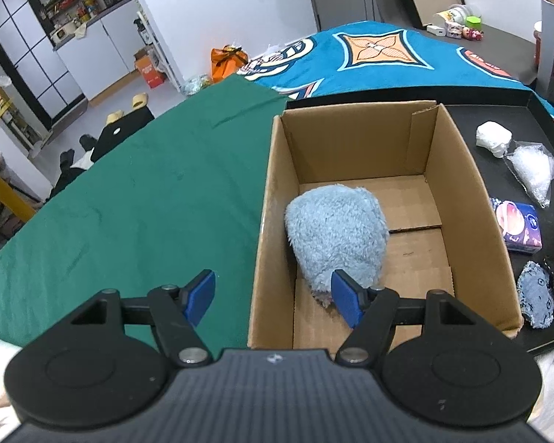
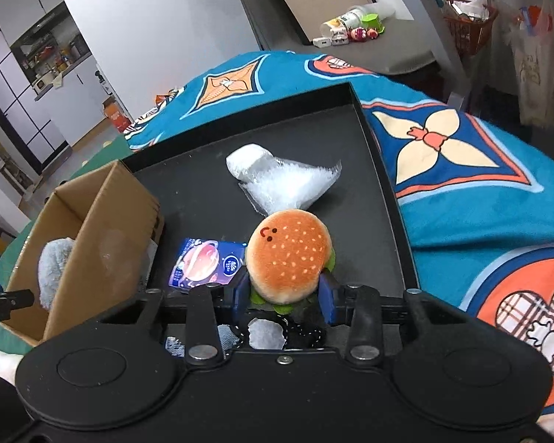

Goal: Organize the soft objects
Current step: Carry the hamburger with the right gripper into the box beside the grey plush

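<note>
A fluffy light-blue plush (image 1: 336, 236) lies in the open cardboard box (image 1: 273, 170). My left gripper (image 1: 273, 297) is open and empty, hovering over the box's near left wall, close above the plush. My right gripper (image 2: 285, 295) is shut on a plush hamburger (image 2: 290, 256) with a smiley face, held above the black tray (image 2: 384, 170). The box (image 2: 103, 236) and the blue plush (image 2: 53, 269) show at left in the right wrist view. On the tray lie a tissue pack (image 2: 203, 264), a clear bag (image 2: 291, 184) and a white soft lump (image 2: 245, 160).
The tray (image 1: 535, 103) holds the tissue pack (image 1: 517, 225), clear bag (image 1: 533, 170), white lump (image 1: 493, 138), and a blue patterned cloth item (image 1: 535, 299). A green cloth (image 1: 147, 192) covers the table left; a teal patterned blanket (image 2: 480, 192) lies behind and right.
</note>
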{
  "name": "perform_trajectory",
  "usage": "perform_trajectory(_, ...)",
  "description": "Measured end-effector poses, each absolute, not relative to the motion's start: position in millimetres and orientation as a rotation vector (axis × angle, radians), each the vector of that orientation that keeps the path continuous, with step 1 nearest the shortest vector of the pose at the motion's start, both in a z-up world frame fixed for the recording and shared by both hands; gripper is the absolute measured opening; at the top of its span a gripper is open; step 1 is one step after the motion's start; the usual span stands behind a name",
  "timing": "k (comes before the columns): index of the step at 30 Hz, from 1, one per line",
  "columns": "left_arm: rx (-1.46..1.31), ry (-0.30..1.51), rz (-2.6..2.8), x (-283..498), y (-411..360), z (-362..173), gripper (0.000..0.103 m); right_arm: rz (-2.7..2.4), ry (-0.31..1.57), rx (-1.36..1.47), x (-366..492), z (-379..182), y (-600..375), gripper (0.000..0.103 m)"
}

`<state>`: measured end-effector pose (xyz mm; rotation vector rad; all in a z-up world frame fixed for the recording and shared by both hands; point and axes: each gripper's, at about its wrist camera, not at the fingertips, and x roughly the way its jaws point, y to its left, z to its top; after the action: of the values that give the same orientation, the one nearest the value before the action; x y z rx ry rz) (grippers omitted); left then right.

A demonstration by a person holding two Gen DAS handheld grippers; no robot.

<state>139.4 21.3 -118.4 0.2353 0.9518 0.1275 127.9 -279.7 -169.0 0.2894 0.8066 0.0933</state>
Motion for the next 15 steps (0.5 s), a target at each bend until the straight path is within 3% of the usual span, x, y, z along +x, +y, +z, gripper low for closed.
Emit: perform_trajectory(15, 0.187, 0.910, 0.116, 133, 29, -113, 0.065, 0.091, 0.748, 0.233, 122, -132, -257, 0.038)
